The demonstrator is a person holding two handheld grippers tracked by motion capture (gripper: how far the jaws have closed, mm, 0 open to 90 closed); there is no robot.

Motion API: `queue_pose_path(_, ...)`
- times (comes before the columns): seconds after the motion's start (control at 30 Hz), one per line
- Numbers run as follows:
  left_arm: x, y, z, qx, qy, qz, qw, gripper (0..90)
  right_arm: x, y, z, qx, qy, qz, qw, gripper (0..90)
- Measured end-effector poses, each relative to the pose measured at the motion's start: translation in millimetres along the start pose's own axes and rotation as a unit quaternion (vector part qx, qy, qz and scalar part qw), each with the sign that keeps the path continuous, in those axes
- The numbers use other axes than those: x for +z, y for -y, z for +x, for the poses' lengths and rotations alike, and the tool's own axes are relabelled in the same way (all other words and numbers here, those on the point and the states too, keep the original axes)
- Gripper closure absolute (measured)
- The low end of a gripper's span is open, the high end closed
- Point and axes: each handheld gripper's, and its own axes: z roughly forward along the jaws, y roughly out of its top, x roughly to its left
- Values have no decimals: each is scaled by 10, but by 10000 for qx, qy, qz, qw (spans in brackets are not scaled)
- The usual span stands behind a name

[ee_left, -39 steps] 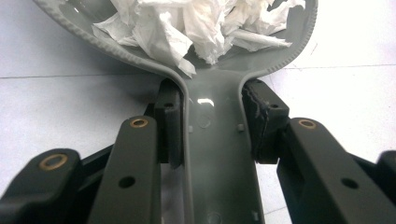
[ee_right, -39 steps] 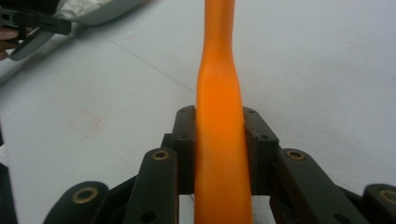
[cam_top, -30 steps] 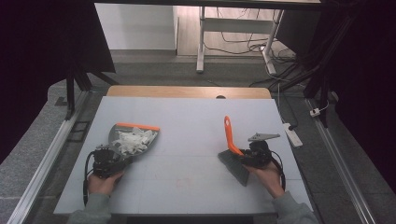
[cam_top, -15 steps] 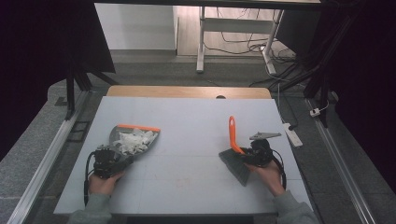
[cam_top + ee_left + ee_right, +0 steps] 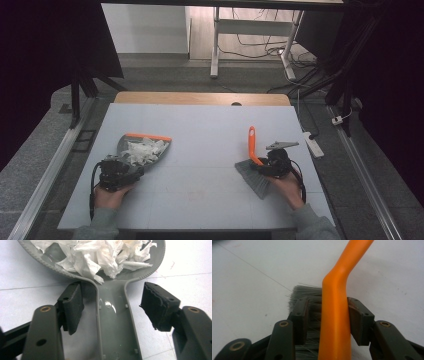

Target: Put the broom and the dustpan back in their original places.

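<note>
A grey dustpan (image 5: 131, 145) with an orange front lip lies on the table's left, holding crumpled white paper (image 5: 145, 149). Its handle (image 5: 112, 322) runs toward me between the jaws of my left gripper (image 5: 131, 165), which stands open (image 5: 113, 297), both pads clear of the handle. On the right, a brush with an orange handle (image 5: 251, 142) rests its grey bristles (image 5: 256, 181) on the table. My right gripper (image 5: 258, 167) is shut on the brush (image 5: 334, 290) at its head: one pad against the orange handle, the other into the bristles.
The pale grey table (image 5: 210, 125) has a wooden strip (image 5: 200, 98) along its far edge. A white power strip (image 5: 311, 142) lies off the right edge. White desk legs and cables stand on the floor beyond.
My right gripper and the brush have shifted slightly to the right. The left hand, dustpan and paper have stayed put.
</note>
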Motion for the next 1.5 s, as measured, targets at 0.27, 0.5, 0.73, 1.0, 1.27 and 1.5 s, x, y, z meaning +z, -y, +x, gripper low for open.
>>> queue_pose_path(0.27,-23,-3,-12,78,-11,-4,10000,318,54,1,-53,16,172,116,9998,521)
queue_pose_path(0.5,-52,-7,-15,156,-20,-8,9999,311,42,2,-77,25,228,59,9997,539)
queue_pose_path(0.73,-166,-19,-46,529,-299,-246,9978,312,-41,-23,-9,-189,190,-205,9994,530)
queue_pose_path(1.0,-223,-9,-96,818,-219,-319,9959,336,-133,-15,37,-431,122,-434,9981,528)
queue_pose_path(1.27,-280,16,-157,1324,453,-356,9895,356,-190,44,98,-705,20,-509,9962,527)
queue_pose_path(1.5,-250,2,-172,1575,810,-289,9838,350,-217,145,172,-876,-39,-522,9948,526)
